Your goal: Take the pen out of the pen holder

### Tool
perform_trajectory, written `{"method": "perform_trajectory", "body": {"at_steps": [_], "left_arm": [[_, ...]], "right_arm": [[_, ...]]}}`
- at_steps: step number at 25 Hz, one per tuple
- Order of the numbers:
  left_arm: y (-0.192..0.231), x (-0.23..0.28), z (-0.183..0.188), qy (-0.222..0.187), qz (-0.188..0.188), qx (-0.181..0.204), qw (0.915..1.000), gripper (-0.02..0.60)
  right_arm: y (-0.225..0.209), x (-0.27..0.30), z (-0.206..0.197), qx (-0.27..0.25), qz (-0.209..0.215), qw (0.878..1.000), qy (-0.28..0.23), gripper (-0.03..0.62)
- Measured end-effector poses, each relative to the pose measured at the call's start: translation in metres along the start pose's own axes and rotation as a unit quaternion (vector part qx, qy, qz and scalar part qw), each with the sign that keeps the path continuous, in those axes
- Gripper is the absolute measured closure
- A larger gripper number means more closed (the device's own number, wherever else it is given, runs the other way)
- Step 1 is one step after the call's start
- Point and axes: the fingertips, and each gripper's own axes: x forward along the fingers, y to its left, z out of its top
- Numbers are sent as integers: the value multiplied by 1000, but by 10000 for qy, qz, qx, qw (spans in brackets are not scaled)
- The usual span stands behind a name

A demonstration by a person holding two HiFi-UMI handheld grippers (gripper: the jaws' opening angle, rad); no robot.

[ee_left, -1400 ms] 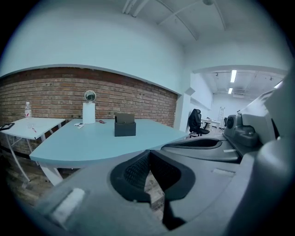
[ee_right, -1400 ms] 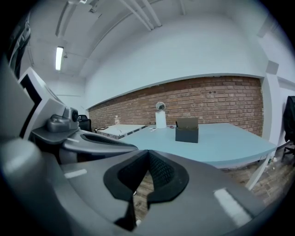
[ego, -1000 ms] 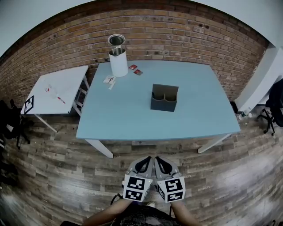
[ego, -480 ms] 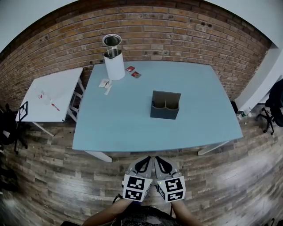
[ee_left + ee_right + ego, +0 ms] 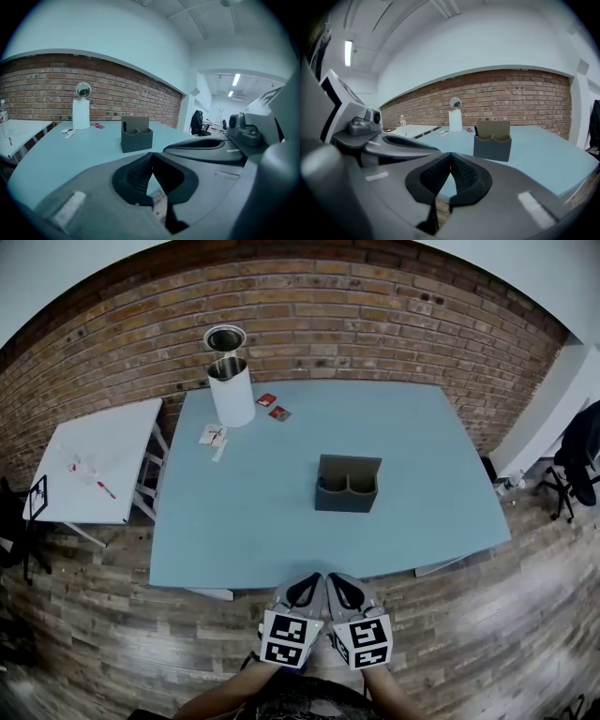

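A dark grey two-pocket pen holder (image 5: 347, 484) stands near the middle of the blue table (image 5: 244, 531). A dark pen (image 5: 124, 126) stands upright in its left pocket, also seen in the right gripper view as the pen (image 5: 476, 131). My left gripper (image 5: 302, 592) and right gripper (image 5: 339, 592) are held side by side before the table's near edge, well short of the holder. The jaws of each are closed tip to tip with nothing between them, as the left gripper (image 5: 151, 154) and right gripper (image 5: 451, 154) show in their own views.
A white cylinder with a round mirror (image 5: 232, 390) stands at the table's far left corner, with small red cards (image 5: 273, 407) and a paper slip (image 5: 213, 435) nearby. A white side table (image 5: 94, 460) stands to the left. Behind is a brick wall; an office chair (image 5: 577, 460) is at right.
The view has moved toward the table, so its near edge now lies closer to the grippers. Both grippers keep the same shut pose side by side.
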Motion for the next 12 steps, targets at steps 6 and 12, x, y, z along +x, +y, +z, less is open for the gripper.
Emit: {"method": "perform_trajectory", "body": {"at_steps": [6, 12], "left_arm": [[18, 11, 12, 23, -57, 80, 9999, 578], [32, 12, 23, -96, -70, 121, 9999, 578]], "right_arm": [[-4, 19, 13, 1, -133, 9999, -60, 588], [-5, 34, 27, -58, -219, 9997, -128, 582]]}}
